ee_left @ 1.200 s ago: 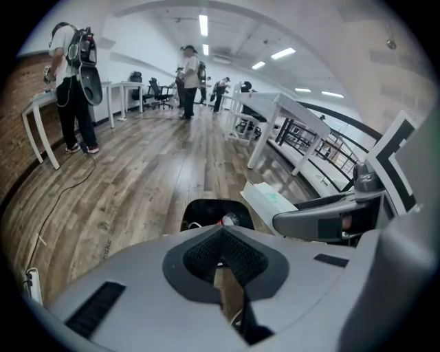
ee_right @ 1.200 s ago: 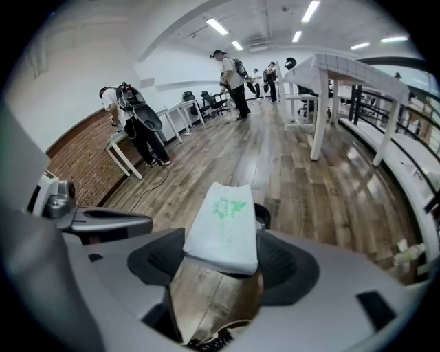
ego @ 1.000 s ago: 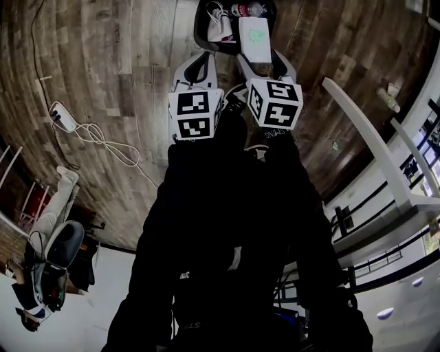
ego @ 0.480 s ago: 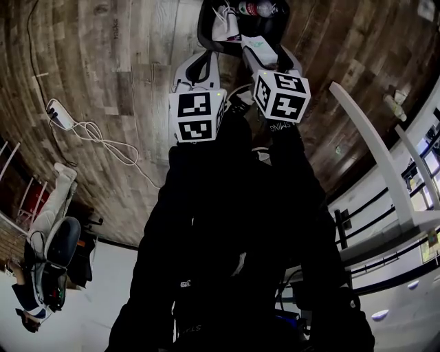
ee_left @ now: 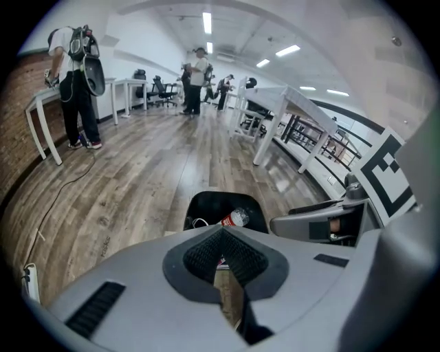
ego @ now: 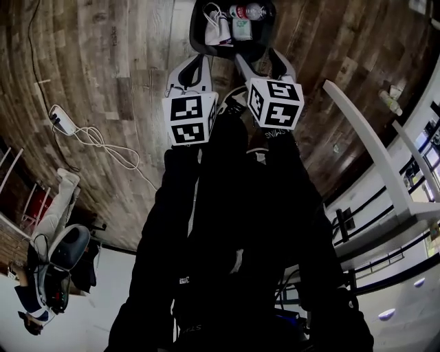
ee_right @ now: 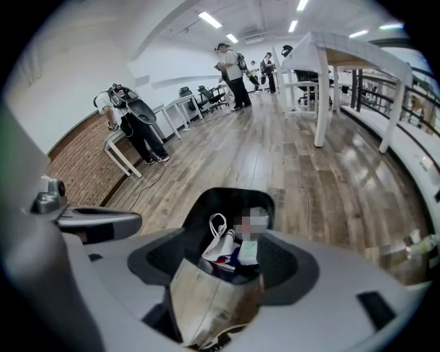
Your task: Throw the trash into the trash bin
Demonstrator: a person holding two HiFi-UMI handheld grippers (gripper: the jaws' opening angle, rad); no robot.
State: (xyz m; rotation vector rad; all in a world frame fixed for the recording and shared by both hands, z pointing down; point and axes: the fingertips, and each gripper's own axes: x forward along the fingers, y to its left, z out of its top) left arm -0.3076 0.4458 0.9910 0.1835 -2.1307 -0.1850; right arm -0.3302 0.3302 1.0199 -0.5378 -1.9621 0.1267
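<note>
The black trash bin (ego: 198, 38) stands on the wood floor ahead of both grippers. Inside it lie a white bag (ego: 216, 20), a plastic bottle (ego: 249, 11) and a pale green-white carton (ego: 240, 29). My right gripper (ego: 258, 58) hovers just short of the bin's near rim with its fingers spread and nothing between them. In the right gripper view the carton (ee_right: 251, 251) rests beside the bag (ee_right: 218, 240), past the right gripper (ee_right: 227, 261). My left gripper (ego: 199, 60) is shut and empty to the left. From the left gripper (ee_left: 223, 237) I see the bin (ee_left: 206, 199) and bottle (ee_left: 237, 218).
A power strip with a white cable (ego: 62, 118) lies on the floor at the left. White tables (ego: 371, 137) stand to the right. A person with a backpack (ee_left: 72, 75) stands at a table, and other people (ee_left: 196, 79) stand far down the room.
The right gripper held the pale carton over the bin; the carton now lies inside the bin and the jaws are empty. The left gripper has stayed where it was.
</note>
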